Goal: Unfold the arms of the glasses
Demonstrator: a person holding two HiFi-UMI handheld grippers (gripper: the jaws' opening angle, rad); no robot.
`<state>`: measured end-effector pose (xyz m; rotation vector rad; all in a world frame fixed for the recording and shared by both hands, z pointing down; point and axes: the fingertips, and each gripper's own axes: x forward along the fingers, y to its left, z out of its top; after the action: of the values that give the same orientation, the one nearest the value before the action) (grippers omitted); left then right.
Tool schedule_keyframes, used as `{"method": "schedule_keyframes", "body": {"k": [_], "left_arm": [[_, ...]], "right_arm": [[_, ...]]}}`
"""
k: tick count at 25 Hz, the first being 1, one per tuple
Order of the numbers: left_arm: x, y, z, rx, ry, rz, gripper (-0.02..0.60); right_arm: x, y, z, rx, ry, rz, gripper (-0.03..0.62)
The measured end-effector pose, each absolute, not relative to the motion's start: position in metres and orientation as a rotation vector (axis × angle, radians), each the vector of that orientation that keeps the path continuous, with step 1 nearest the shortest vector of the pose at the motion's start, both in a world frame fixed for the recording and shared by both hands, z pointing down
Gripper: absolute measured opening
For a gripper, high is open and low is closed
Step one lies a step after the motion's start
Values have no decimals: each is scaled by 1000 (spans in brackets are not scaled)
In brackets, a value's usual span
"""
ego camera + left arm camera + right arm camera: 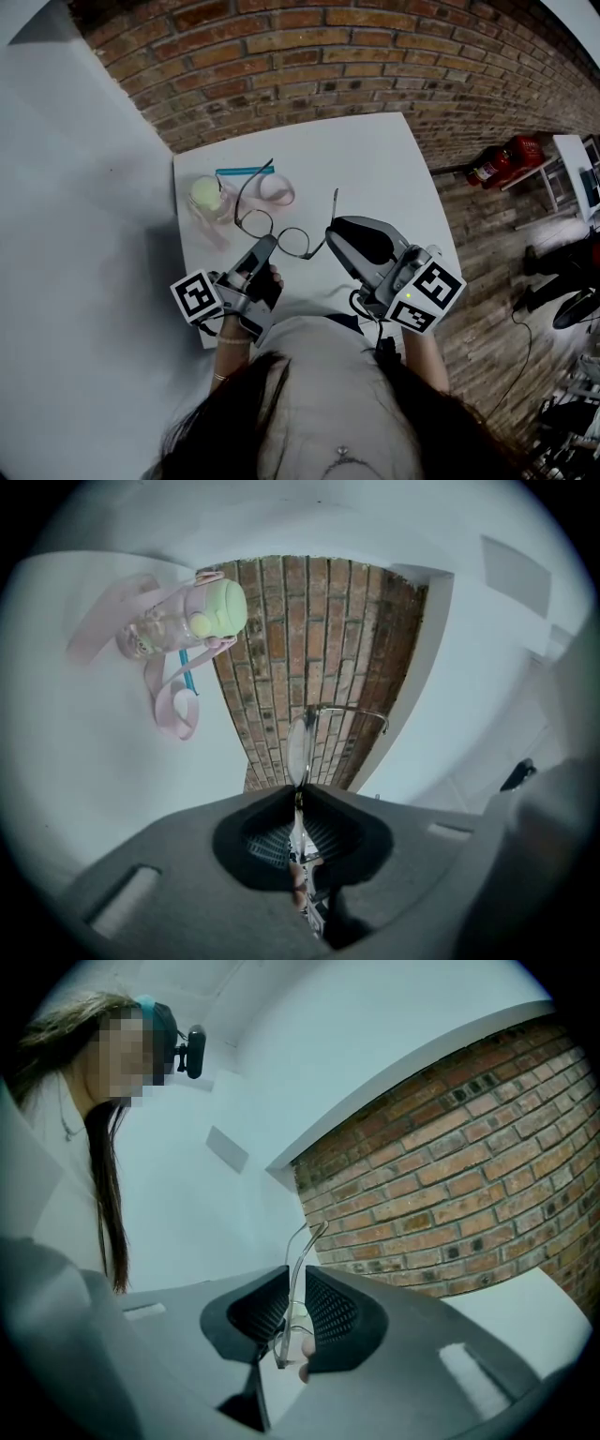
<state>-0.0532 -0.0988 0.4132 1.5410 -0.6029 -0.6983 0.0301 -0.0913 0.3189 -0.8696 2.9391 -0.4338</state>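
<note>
Thin wire-framed glasses (281, 234) are held above the white table (375, 159) between both grippers. My left gripper (268, 246) is shut on the frame beside one lens; in the left gripper view the lens (300, 747) stands edge-on just beyond the closed jaws. My right gripper (330, 240) is shut on one arm of the glasses near its hinge, and that arm (334, 206) points away towards the wall. In the right gripper view the arm's curved tip (302, 1246) pokes out between the jaws. The other arm (246, 187) curves off to the far left.
A clear pink bottle with a green lid (208, 197) (192, 621) lies at the table's left, with a pink strap (278, 193) and a blue stick (246, 172). A brick wall (375, 66) stands behind. Red fire extinguishers (506, 159) lie on the wooden floor to the right.
</note>
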Motion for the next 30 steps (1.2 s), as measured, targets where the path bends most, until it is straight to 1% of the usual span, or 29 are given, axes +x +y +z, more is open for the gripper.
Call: {"method": "schedule_keyframes", "body": {"k": [16, 30], "left_arm": [[-66, -99, 413, 1513, -610, -754, 21], [-53, -95, 406, 1526, -549, -737, 21]], "right_arm": [[46, -98, 322, -980, 2907, -418, 51], [63, -116, 401, -1363, 3102, -321, 31]]}}
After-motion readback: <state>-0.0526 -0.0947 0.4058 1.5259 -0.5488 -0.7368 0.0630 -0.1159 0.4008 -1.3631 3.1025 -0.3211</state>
